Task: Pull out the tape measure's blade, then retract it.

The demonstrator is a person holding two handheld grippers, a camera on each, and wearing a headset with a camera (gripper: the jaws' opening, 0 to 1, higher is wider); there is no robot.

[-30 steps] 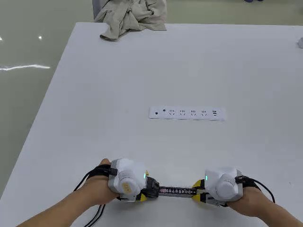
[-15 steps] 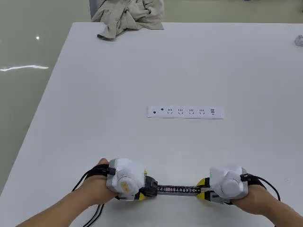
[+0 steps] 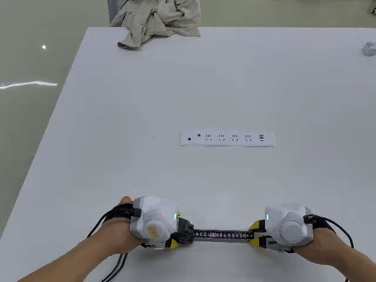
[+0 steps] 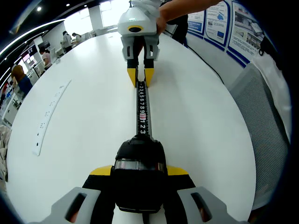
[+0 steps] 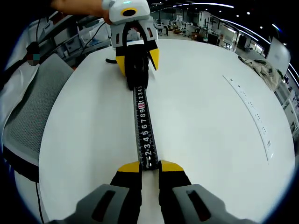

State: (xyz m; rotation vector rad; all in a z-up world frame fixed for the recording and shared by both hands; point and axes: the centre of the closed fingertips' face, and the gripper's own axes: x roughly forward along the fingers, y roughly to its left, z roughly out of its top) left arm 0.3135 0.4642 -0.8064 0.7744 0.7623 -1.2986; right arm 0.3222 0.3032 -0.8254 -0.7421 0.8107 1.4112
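On person's side of power strip [image 3: 227, 138]: left gripper [image 3: 179, 234] clamps tape measure case [image 4: 139, 175]. Right gripper [image 3: 254, 234] pinches blade [image 3: 220, 235] tip. Blade runs same way as strip; pull goes away from case.

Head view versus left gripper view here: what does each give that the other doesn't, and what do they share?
Head view: the person's left hand behind the left claw. Left gripper view: a mesh chair and wall posters. Shared: the blade stretched from the tape measure case in the left claw to the right claw pinching its tip, plus the power strip.
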